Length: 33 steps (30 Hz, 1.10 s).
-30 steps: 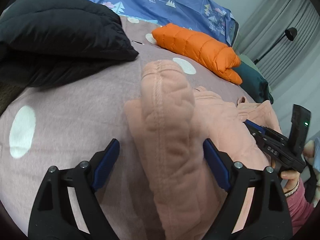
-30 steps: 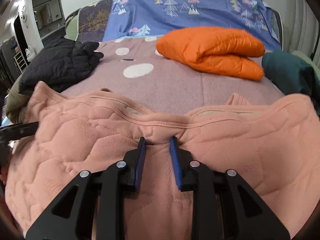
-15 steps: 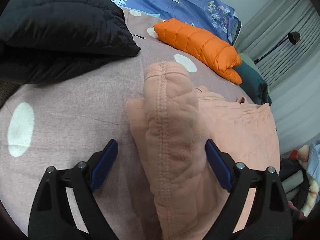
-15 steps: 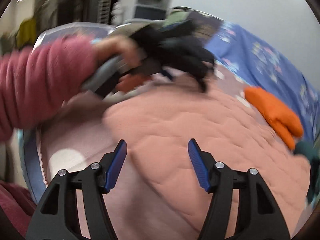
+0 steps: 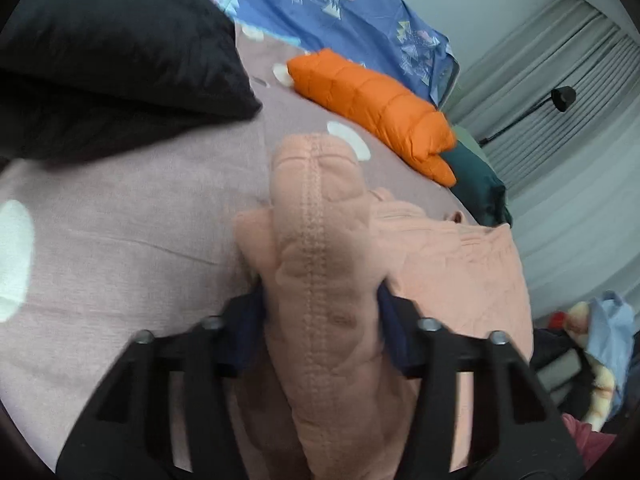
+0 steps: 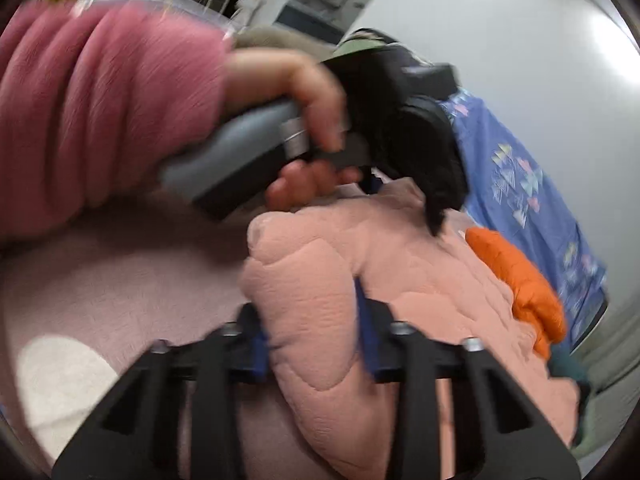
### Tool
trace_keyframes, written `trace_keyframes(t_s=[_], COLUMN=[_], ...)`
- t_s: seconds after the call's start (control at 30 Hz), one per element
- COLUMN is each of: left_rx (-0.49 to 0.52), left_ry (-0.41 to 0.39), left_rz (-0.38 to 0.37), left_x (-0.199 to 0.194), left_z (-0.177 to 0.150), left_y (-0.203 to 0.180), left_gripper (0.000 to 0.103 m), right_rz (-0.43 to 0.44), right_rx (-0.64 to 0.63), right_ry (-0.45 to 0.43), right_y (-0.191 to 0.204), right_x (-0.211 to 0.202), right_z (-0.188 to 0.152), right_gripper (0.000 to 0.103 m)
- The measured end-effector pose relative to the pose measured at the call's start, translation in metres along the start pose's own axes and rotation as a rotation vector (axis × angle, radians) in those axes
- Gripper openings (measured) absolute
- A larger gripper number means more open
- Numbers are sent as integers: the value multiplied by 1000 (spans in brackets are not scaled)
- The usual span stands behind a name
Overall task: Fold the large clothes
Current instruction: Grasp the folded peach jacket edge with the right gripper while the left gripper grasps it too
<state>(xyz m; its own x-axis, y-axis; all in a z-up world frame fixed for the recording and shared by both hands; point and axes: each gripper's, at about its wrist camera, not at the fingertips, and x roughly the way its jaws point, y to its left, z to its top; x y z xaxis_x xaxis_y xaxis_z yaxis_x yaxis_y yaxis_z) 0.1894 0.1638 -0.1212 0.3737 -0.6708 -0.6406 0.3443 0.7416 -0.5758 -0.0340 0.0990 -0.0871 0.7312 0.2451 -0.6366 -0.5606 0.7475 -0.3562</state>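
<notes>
— Peach quilted garment point(image 5: 452, 264) lies across the mauve bedspread point(image 5: 132, 216), lower centre to right of my left view. One sleeve point(image 5: 320, 240) runs up the middle of that frame, cuff at the top, and my left gripper point(image 5: 320, 328) is closing on it; the blue pads already touch both sides.

— And the right one?

— My right gripper point(image 6: 312, 340) is closing too, around a bunched fold of the same garment at lower centre, pads against the cloth.

— Room to move?

— Bare spread with white dots fills the left half of the left view. One black jacket point(image 5: 112, 52) sits upper left, one folded orange puffer point(image 5: 372, 104) upper centre, one dark green item point(image 5: 476, 184) just right of it, all clear of the peach edge.

— Your hand?

— In the right view, my left hand point(image 6: 288, 100), in a pink sleeve point(image 6: 100, 104), wraps the grey handle at upper left, angled down toward the garment.
</notes>
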Motion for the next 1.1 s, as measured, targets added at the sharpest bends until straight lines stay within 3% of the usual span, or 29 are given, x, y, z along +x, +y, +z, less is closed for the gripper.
trace_keyframes(t_s=[0.1, 0.2, 0.33, 0.8, 1.1], left_rx=[31, 72, 163, 396, 496], left_ry=[-41, -96, -126, -118, -84], left_rz=[6, -32, -9, 56, 74], left_x=[-18, -39, -48, -15, 19], left_z=[8, 22, 31, 48, 42], left_y=[-20, -51, -99, -252, -315], left_gripper=[34, 33, 33, 33, 32], right_rz=[52, 52, 57, 22, 15], right_rx=[140, 207, 310, 604, 754], right_ry=[-76, -143, -201, -317, -342], right_y=[-37, -62, -89, -167, -199], right_x=[-27, -52, -81, -150, -176], right_z=[6, 6, -3, -66, -110], right_gripper=[27, 27, 26, 26, 26])
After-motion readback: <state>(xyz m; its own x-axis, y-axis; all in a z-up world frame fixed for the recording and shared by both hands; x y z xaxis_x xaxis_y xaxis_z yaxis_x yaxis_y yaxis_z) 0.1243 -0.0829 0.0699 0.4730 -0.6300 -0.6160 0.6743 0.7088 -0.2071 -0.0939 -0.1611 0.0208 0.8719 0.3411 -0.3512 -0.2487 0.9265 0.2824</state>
